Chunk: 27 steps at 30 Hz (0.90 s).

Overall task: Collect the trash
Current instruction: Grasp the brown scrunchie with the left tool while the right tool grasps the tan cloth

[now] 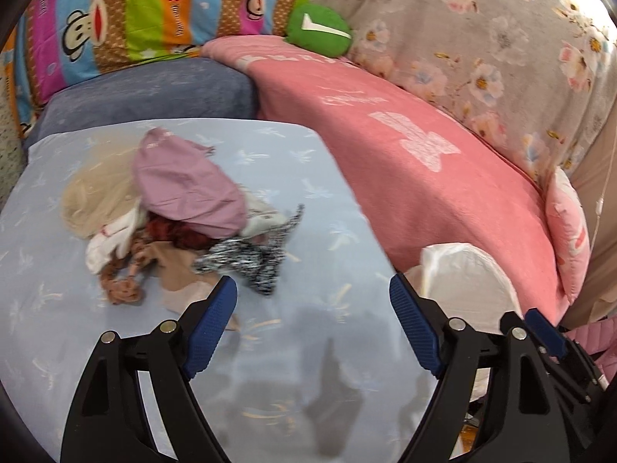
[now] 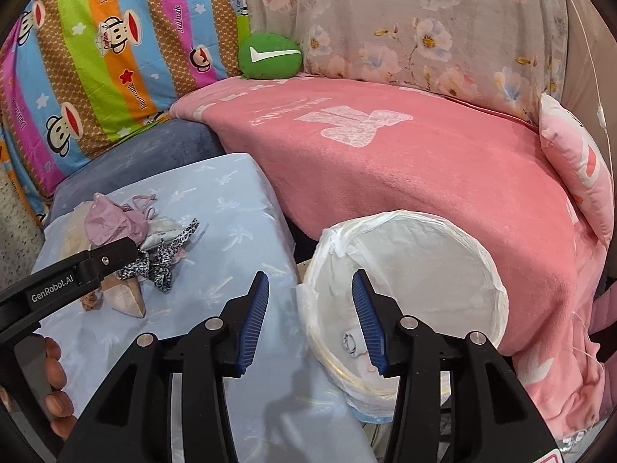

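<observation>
"GenRobot.AI" stands in white on the black left gripper (image 2: 115, 256); "Daul frank" repeats along the striped monkey cover (image 2: 115, 50), with "Captain" above one monkey

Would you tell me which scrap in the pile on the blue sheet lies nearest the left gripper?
The black-and-white leopard-print scrap: it lies at the pile's near edge, just ahead of the left gripper; the mauve cloth sits farther back.

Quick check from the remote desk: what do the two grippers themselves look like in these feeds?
Both match: the left gripper and right gripper have black angular plastic linkage arms with round silver pivot pins, ending in blue ribbed pads. In the right wrist view, the left gripper's black body carries white "GenRobot.AI" lettering, held by a bare hand. No cables or sleeves show.
</observation>
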### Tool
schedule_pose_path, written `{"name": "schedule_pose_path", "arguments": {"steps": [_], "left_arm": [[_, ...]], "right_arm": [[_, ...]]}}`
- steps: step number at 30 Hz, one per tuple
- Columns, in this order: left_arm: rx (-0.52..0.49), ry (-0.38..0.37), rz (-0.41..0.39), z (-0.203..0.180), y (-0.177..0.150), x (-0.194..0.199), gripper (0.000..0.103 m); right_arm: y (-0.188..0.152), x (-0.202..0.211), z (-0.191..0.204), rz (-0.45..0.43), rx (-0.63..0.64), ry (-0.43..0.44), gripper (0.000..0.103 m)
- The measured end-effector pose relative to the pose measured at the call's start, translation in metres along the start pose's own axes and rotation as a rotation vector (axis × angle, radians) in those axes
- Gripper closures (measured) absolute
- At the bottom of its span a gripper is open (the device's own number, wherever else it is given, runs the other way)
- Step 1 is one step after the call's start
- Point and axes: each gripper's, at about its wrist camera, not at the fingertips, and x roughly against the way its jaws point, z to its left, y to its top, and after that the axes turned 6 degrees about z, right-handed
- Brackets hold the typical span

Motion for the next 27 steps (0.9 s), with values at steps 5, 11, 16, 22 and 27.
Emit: {"name": "schedule_pose_path", "arguments": {"steps": [5, 11, 16, 22, 27], "left_arm": [[0.055, 0.045, 0.004, 0.035, -0.003, 0.001, 0.025], [0.139, 0.102, 0.023, 0.083, -0.008, 0.001, 0.025], [0.201, 0.136, 0.047, 0.118, -0.012, -0.004, 0.025], [0.266, 0.164, 0.083, 0.148, -0.012, -0.015, 0.025], [0.297, 0.166, 0.101, 0.162, -0.009, -0.025, 0.026]], "right_arm": [[0.0, -0.004, 0.029, 0.011, 0.042, 0.024, 0.057], [-0.002, -0.012, 0.066, 0.028, 0.101, 0.061, 0.056], [-0.004, -0.019, 0.097, 0.04, 0.143, 0.101, 0.052], [-0.008, -0.036, 0.136, 0.074, 0.193, 0.159, 0.051], [-0.011, -0.052, 0.162, 0.098, 0.227, 0.192, 0.051]]}}
